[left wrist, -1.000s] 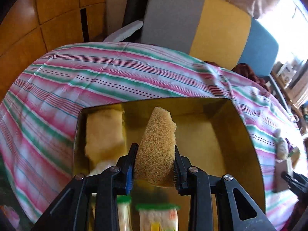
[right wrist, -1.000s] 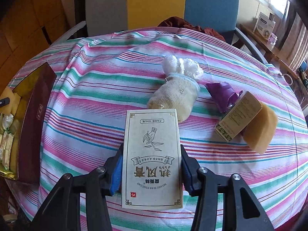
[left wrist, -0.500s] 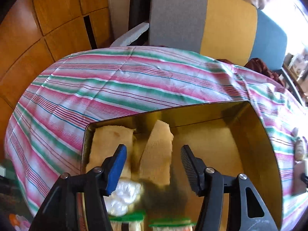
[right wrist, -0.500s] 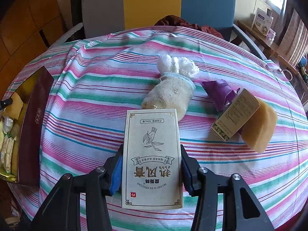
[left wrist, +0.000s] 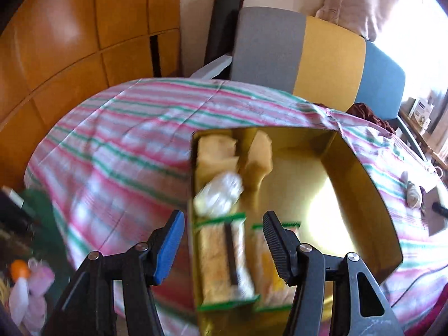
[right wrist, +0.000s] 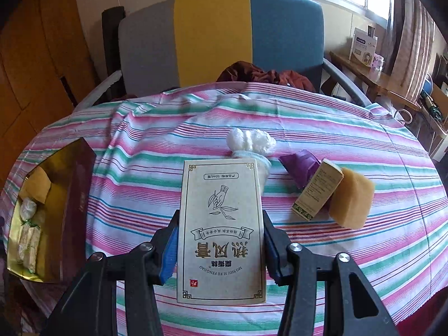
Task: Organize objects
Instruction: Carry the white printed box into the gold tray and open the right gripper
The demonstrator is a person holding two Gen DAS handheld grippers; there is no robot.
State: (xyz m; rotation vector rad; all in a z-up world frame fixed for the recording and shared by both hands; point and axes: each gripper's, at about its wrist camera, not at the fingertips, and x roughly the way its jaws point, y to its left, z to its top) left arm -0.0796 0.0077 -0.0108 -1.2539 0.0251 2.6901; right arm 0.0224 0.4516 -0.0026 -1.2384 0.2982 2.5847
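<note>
The left tongs [left wrist: 222, 247] hang over the near end of the gold-lined open cardboard box [left wrist: 361, 173], their jaws spread wide with nothing gripped between them. Inside that box a tan porous sponge block [left wrist: 259, 158] leans at the far end beside a pale yellow folded cloth [left wrist: 215, 151], with a clear crinkled plastic wrap [left wrist: 218, 193] in front of them and two green-edged snack packets [left wrist: 221, 260] lying side by side nearest the tongs; this view is blurred. The right tongs [right wrist: 221, 246] are clamped on the long sides of a cream printed carton with a hand-and-leaf drawing [right wrist: 221, 229], held clear above the pink, green and white striped cloth on the counter [right wrist: 322, 128]. On that cloth beyond the carton lie a white fluffy sock bundle [right wrist: 250, 140], a purple foil wrapper [right wrist: 299, 165], a small beige box with a green patterned end [right wrist: 317, 193] and a second tan sponge wedge [right wrist: 352, 201] touching it. The box sits at the counter's left edge.
</note>
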